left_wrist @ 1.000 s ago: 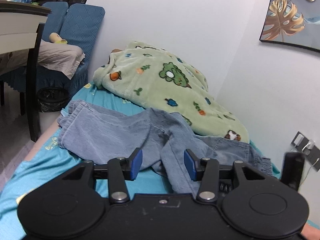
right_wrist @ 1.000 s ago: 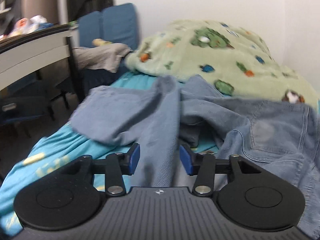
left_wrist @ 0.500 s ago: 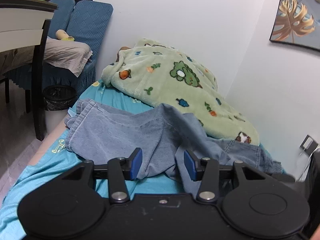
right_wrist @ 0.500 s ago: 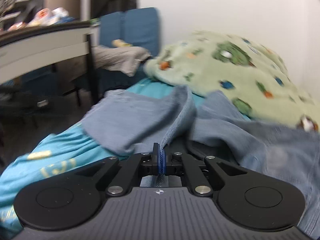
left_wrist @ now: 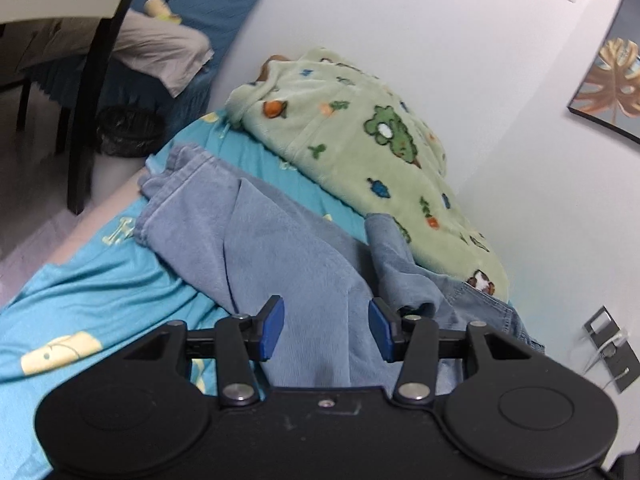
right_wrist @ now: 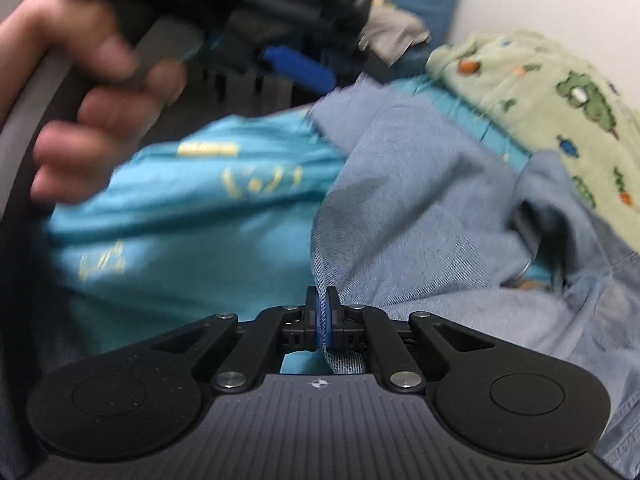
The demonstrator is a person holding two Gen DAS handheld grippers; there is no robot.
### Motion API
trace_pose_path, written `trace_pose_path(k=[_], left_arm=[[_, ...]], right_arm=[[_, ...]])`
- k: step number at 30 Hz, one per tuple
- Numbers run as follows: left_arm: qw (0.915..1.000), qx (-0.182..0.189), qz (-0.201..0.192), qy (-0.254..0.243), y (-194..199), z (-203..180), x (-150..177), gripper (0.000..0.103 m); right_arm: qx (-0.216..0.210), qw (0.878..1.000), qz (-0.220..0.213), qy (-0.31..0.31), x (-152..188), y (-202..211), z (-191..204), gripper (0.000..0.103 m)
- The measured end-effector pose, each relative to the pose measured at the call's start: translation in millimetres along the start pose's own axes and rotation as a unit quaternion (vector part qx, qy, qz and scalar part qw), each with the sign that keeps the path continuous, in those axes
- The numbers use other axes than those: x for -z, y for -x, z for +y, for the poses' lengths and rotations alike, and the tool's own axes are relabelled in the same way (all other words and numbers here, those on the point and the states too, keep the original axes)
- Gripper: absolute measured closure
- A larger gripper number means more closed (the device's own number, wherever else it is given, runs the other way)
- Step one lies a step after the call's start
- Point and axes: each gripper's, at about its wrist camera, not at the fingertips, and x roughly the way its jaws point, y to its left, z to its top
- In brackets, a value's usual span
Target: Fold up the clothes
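Denim: a pair of pale blue jeans (left_wrist: 280, 240) lies crumpled across the middle of a bed, legs bunched and overlapping, not yet laid flat.
Bed sheet (left_wrist: 92, 292): turquoise with yellow print, bare to the left of the jeans and showing between the folds.
Hand (right_wrist: 80, 92): at the left of the right wrist view, a person's hand, blurred, holds the left gripper (right_wrist: 280, 60) above the sheet.
Left gripper, own view (left_wrist: 326, 330): fingers stand apart with nothing pinched; a fold of the jeans lies below and between the blue pads (left_wrist: 272, 326), and the frame does not settle whether they touch it.
Right gripper (right_wrist: 322, 316): fingers pressed together on a seamed edge of the jeans, a strip of cloth running through the pads toward the camera.
Blanket (left_wrist: 360, 152): pale green fleece with cartoon print, heaped along the white wall at the right, its lower edge touching the jeans.
Handling: the cloth looks soft and limp yet thick, likely heavier than a shirt and not slippery; it should sag from any single hold and drag the rest of the garment with it.
Where to hold: a hem, the waistband or a side seam, where layers are doubled and stitched, would likely give the firmest bite; the free gripper is best placed on a matching edge so the leg can be stretched flat.
Risk: a pinch in mid-fabric may gather several layers at once.
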Motion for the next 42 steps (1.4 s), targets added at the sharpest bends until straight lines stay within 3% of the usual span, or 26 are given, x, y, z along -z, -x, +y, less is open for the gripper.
trace_pose_path(k=[7,11,14,16,18,20,27,29,32,39,42], left_arm=[[0.9993,-0.019,0.006,0.032,-8,14,-4,0.059],[0.9989,-0.028,0.011,0.036,-12,16,-3,0.059],[0.9984,-0.035,0.015,0.042,-14,17,-2,0.059],[0.9983,-0.036,0.009,0.046,-12,17,-3,0.059],[0.9983,-0.043,0.001,0.039,-9,15,-5,0.059],[0.9981,-0.053,-0.007,0.031,-6,12,-7,0.059],[0.998,-0.053,-0.02,0.028,-3,12,-18,0.057],[0.9979,-0.051,-0.021,0.034,-4,15,-21,0.057],[0.9973,-0.045,-0.028,0.05,-1,20,-26,0.057],[0.996,-0.045,-0.034,0.069,2,39,-34,0.057],[0.9951,-0.05,-0.038,0.076,2,50,-37,0.056]], right_arm=[[-0.011,0.997,0.068,-0.038,15,8,-2,0.101],[0.025,0.994,0.095,-0.042,26,11,-6,0.102],[0.022,0.995,0.079,-0.049,30,16,-12,0.102],[0.024,0.997,0.061,-0.034,28,18,-10,0.096],[0.03,0.999,0.043,-0.012,23,19,-6,0.076],[0.035,0.999,0.021,-0.002,16,14,-3,0.064],[0.003,0.997,-0.04,-0.072,-9,-5,-16,0.058],[0.0,0.995,-0.063,-0.083,-20,-8,-15,0.044],[0.025,0.994,-0.074,-0.078,-37,-23,-12,0.036],[0.104,0.985,-0.025,-0.133,-75,-90,-34,0.036],[0.095,0.982,-0.02,-0.163,-82,-103,-47,0.053]])
